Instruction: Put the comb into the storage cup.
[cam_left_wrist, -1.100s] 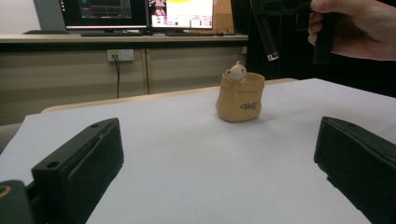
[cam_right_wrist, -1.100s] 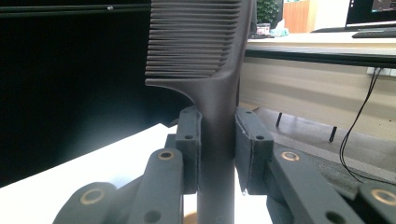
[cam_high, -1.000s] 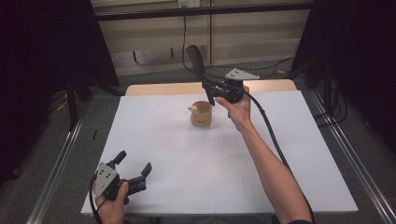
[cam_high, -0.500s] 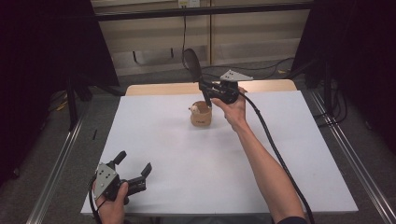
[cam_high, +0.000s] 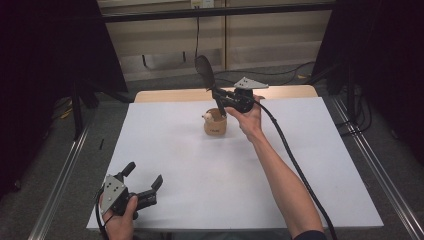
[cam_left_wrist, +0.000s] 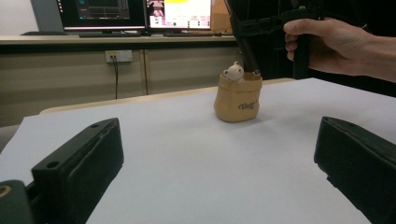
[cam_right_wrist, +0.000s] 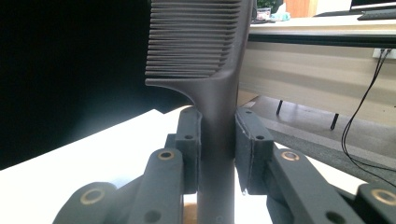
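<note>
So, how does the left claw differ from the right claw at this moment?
The left claw is open and holds nothing, while the right claw is shut on a dark comb. The left claw sits low at the near edge of the white table; the right claw is raised at the far side, above the tan bear pot. Both are black, hand-held, with a trailing cable.

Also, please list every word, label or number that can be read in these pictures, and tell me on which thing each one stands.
"Bell", uncertain: dark script on the front of the tan sack-shaped holder; only the first letters are fairly clear.
Print on the monitor screens behind the table: too small and blurred to read.
Comb clamped in the right gripper: no text on it.
Left gripper: no text on its jaws.
</note>
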